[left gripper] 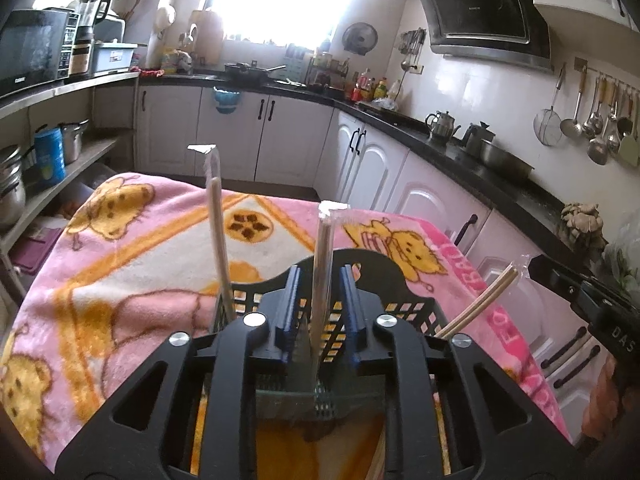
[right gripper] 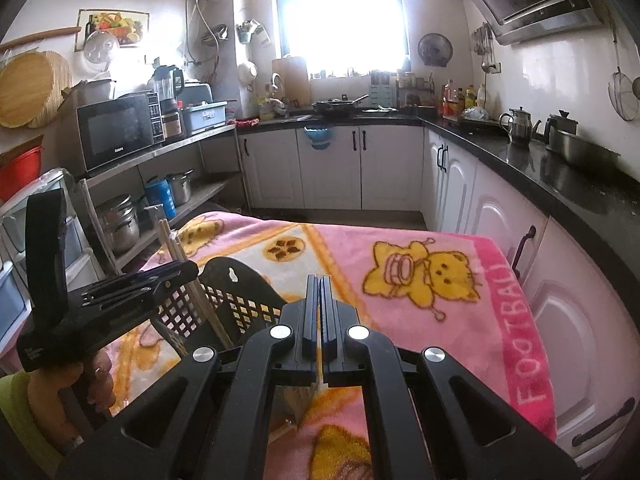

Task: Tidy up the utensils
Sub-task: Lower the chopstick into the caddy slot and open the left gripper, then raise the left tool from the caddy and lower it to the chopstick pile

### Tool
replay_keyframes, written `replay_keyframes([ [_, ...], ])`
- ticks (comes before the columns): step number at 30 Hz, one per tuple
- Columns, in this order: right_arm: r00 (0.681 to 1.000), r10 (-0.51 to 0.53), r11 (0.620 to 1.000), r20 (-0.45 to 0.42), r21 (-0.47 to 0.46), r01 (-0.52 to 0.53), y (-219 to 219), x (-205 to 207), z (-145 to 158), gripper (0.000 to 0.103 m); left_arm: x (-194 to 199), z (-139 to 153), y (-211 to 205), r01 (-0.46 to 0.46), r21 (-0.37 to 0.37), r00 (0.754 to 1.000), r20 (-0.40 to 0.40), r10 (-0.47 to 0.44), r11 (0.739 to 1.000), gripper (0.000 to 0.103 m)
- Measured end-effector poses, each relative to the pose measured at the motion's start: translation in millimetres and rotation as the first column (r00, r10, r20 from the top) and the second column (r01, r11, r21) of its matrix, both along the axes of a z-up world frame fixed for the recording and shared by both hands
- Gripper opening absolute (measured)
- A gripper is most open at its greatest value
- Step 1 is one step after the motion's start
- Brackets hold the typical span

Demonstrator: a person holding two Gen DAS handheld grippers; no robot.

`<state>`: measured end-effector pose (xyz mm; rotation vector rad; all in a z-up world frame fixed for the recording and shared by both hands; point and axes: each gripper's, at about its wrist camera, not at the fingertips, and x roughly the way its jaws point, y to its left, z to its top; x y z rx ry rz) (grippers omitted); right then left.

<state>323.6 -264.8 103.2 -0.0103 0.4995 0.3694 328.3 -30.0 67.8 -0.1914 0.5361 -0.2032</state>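
Left gripper: we see it open, jaws apart around an upright wrapped chopstick pair standing in the basket, not touching it.
Right gripper: clamped on a thin chopstick pair, just right of the basket.
Basket: black, on the pink blanket; two more pairs lean inside.
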Motion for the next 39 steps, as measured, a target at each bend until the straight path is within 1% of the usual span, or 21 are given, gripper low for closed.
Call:
replay_keyframes([
  [7,1.0,-0.001,1.0,-0.006,0.008,0.001,-4.4,-4.5,-2.4,0.002,-10.4,0.6,1.4,0.009,0.004,1.0,-0.012,-0.009,1.0,0.015],
  [10,1.0,0.001,1.0,-0.013,0.006,-0.001,-4.8,-5.2,-4.8,0.002,-16.7,0.0,1.8,0.012,0.012,1.0,-0.014,-0.012,1.0,0.024],
  [13,1.0,0.001,1.0,-0.017,0.008,-0.001,-5.5,-5.3,-5.8,0.002,-23.1,-0.8,2.3,0.018,0.008,1.0,-0.021,-0.018,1.0,0.025],
  [14,1.0,0.003,1.0,-0.019,0.008,-0.002,-5.5,-5.8,-6.5,0.003,-24.4,-0.8,2.5,0.02,0.013,1.0,-0.021,-0.02,1.0,0.028],
  [15,1.0,0.002,1.0,-0.022,0.007,-0.002,-5.2,-6.0,-6.9,0.005,-26.0,-1.2,2.5,0.022,0.017,0.999,-0.023,-0.022,1.0,0.033],
  [16,1.0,0.002,1.0,-0.026,0.007,-0.002,-5.2,-6.4,-7.6,0.007,-27.6,-2.2,2.7,0.029,0.017,0.999,-0.029,-0.029,0.999,0.034],
  [18,0.999,0.003,1.0,-0.035,0.008,-0.003,-5.3,-7.5,-9.2,0.016,-30.8,-4.5,4.2,0.039,0.012,0.998,-0.042,-0.038,0.999,0.035],
  [19,0.999,0.002,1.0,-0.038,0.007,-0.002,-5.3,-8.1,-9.7,0.017,-34.2,-5.1,4.6,0.043,0.01,0.998,-0.045,-0.042,0.999,0.036],
  [23,0.999,-0.001,1.0,-0.044,0.011,0.001,-7.5,-11.4,-12.2,0.019,-43.0,-5.8,6.8,0.047,0.015,0.998,-0.049,-0.046,0.999,0.043],
  [25,0.999,-0.003,1.0,-0.048,0.013,0.003,-8.0,-12.8,-12.8,0.022,-46.4,-7.0,8.2,0.048,0.014,0.997,-0.053,-0.048,0.999,0.047],
  [26,0.999,-0.003,1.0,-0.05,0.015,0.004,-8.3,-13.8,-13.1,0.024,-48.2,-7.7,8.7,0.047,0.017,0.997,-0.054,-0.046,0.999,0.05],
  [28,0.999,-0.004,1.0,-0.051,0.02,0.005,-8.3,-16.0,-13.7,0.028,-51.6,-9.4,9.0,0.048,0.016,0.997,-0.058,-0.047,0.999,0.053],
  [30,0.999,-0.002,1.0,-0.054,0.025,0.003,-8.3,-18.2,-14.8,0.031,-55.9,-12.0,9.8,0.051,0.014,0.997,-0.065,-0.05,0.999,0.058],
  [32,0.998,0.002,1.0,-0.055,0.023,-0.001,-7.2,-20.7,-16.4,0.033,-59.5,-14.6,10.8,0.059,0.009,0.995,-0.078,-0.059,0.998,0.059],
  [34,0.998,0.004,1.0,-0.056,0.02,-0.003,-5.7,-22.9,-17.8,0.034,-64.3,-16.2,12.1,0.065,0.003,0.995,-0.081,-0.064,0.998,0.063],
  [36,0.998,0.006,1.0,-0.056,0.017,-0.005,-4.0,-25.6,-19.2,0.035,-70.0,-17.0,12.4,0.067,0.005,0.995,-0.078,-0.067,0.998,0.07],
  [37,0.998,0.008,1.0,-0.058,0.016,-0.007,-3.4,-27.2,-20.2,0.036,-72.2,-17.2,11.9,0.065,0.008,0.995,-0.076,-0.064,0.998,0.071],
  [39,0.998,0.01,1.0,-0.06,0.017,-0.009,-2.2,-30.4,-21.9,0.04,-76.9,-18.3,12.4,0.06,0.011,0.996,-0.074,-0.059,0.998,0.074],
])
